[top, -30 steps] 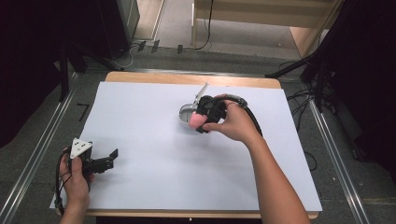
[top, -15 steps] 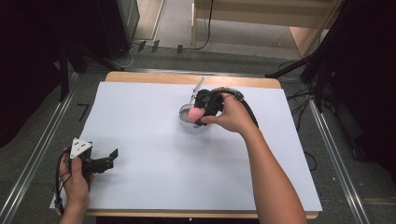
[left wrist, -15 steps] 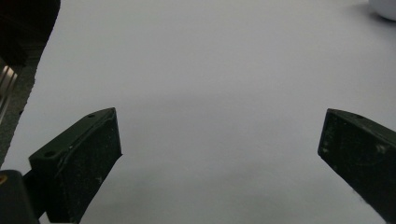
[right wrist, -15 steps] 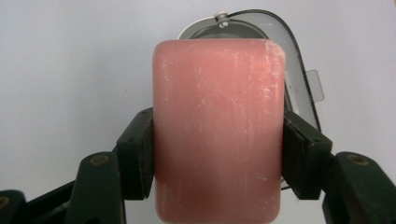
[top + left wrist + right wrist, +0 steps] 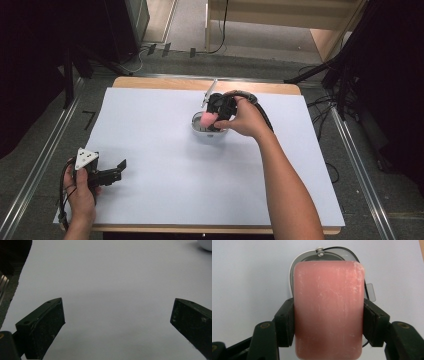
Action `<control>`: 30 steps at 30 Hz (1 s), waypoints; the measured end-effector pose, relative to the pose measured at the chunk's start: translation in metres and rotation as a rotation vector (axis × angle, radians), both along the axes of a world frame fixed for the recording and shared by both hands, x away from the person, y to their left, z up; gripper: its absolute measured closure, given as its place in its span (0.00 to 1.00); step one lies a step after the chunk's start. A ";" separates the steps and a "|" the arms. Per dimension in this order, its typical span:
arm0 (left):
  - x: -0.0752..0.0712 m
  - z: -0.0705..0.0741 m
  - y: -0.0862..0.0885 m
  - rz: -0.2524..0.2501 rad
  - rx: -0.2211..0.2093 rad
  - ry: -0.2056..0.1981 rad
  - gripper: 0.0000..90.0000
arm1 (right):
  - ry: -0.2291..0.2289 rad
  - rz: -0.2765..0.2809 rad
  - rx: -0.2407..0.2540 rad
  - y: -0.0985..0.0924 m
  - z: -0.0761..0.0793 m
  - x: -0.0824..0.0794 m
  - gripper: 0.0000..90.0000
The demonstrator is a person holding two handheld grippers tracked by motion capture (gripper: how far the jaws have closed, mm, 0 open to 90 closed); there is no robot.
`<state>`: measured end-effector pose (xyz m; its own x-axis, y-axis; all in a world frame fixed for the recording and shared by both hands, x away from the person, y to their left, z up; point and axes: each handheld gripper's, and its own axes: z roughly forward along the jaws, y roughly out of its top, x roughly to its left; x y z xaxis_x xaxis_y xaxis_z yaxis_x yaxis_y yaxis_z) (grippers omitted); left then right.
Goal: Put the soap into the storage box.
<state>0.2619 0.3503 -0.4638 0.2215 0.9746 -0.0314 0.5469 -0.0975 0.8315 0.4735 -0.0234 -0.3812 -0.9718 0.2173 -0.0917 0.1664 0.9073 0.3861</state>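
My right gripper (image 5: 210, 118) is shut on a pink soap bar (image 5: 205, 119), pinching its two long sides (image 5: 329, 307). The bar hangs just above a white soap dish (image 5: 206, 135) with a grey insert (image 5: 348, 253), at the far middle of the table. In the right gripper view the dish's rim (image 5: 294, 267) peeks out behind the bar. My left gripper (image 5: 119, 170) is at the near left corner, open, its jaws wide apart over bare white sheet (image 5: 117, 312). The dish's edge (image 5: 206, 245) shows far off in the left gripper view.
A white sheet (image 5: 150, 150) covers the wooden table (image 5: 150, 83). Metal rails (image 5: 45, 165) run along the floor on both sides. Cables (image 5: 325, 105) and dark stands sit off the far right edge.
My right gripper has carried the soap bar a little to the left and farther back, over the dish. The left gripper has not moved.
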 end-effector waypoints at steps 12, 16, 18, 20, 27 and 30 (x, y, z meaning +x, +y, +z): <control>0.000 0.000 0.000 0.000 -0.002 -0.001 0.00 | 0.010 0.008 -0.009 0.002 -0.010 0.009 0.43; 0.000 0.000 0.000 0.000 -0.001 0.000 0.00 | 0.011 0.012 0.000 0.002 -0.012 0.011 0.43; 0.000 0.000 0.000 0.000 -0.001 -0.001 0.00 | 0.004 0.020 -0.002 0.002 -0.012 0.011 0.43; 0.000 0.000 0.000 0.000 0.000 0.000 0.00 | 0.003 0.026 -0.009 0.002 -0.014 0.011 0.43; 0.000 0.000 0.000 -0.001 -0.003 -0.002 0.00 | 0.005 0.026 -0.012 0.004 -0.016 0.011 0.43; 0.000 0.000 0.000 -0.001 -0.003 -0.002 0.00 | 0.016 0.002 -0.006 0.004 -0.016 0.011 0.41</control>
<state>0.2621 0.3504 -0.4640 0.2224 0.9743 -0.0342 0.5453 -0.0953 0.8328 0.4843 -0.0189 -0.3969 -0.9735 0.2152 -0.0774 0.1710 0.9099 0.3780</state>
